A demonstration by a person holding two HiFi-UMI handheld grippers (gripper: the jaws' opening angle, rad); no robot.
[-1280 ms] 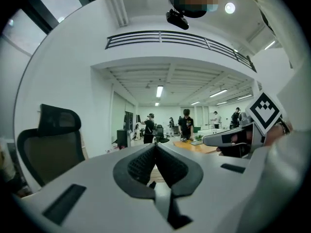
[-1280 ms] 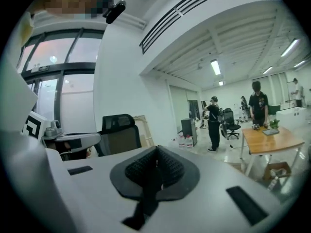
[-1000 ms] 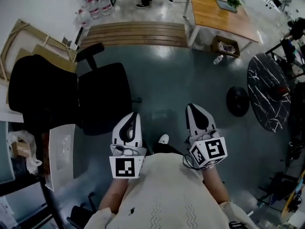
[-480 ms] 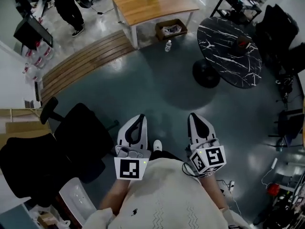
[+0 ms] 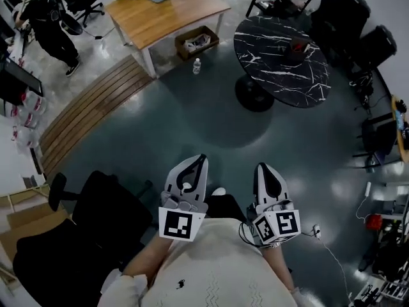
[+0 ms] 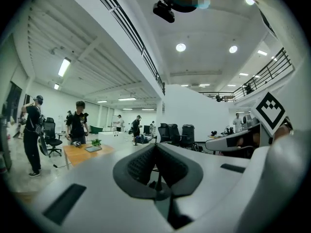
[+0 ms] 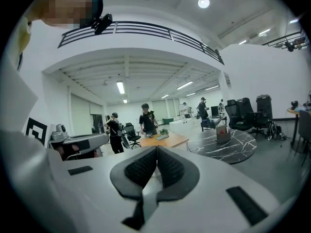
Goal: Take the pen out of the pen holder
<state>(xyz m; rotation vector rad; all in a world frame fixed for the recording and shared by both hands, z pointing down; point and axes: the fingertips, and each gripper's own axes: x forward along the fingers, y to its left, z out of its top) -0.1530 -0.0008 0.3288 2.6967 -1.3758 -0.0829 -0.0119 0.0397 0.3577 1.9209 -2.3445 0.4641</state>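
Note:
No pen shows in any view. A small reddish box (image 5: 298,44) stands on the round black marble table (image 5: 275,66) ahead; whether it is the pen holder cannot be told. That box (image 7: 223,134) also appears in the right gripper view. My left gripper (image 5: 195,161) is held close to my chest, jaws closed tip to tip with nothing between them. My right gripper (image 5: 268,167) sits beside it, shut and empty too. Both point over bare grey floor, well short of the table. Their dark ribbed pads meet in the left gripper view (image 6: 155,147) and the right gripper view (image 7: 157,148).
A wooden desk (image 5: 166,8) stands at the back left with a cardboard box (image 5: 195,41) and a bottle (image 5: 197,66) beside it. Black office chairs (image 5: 105,213) are at my lower left. A person (image 5: 51,31) stands far left. Slatted wooden decking (image 5: 89,110) runs diagonally. Cables (image 5: 332,254) lie at the right.
The whole scene has swung: the marble table and wooden desk have shifted toward the centre and left, the black chairs to the lower left. Both grippers stay shut near my chest.

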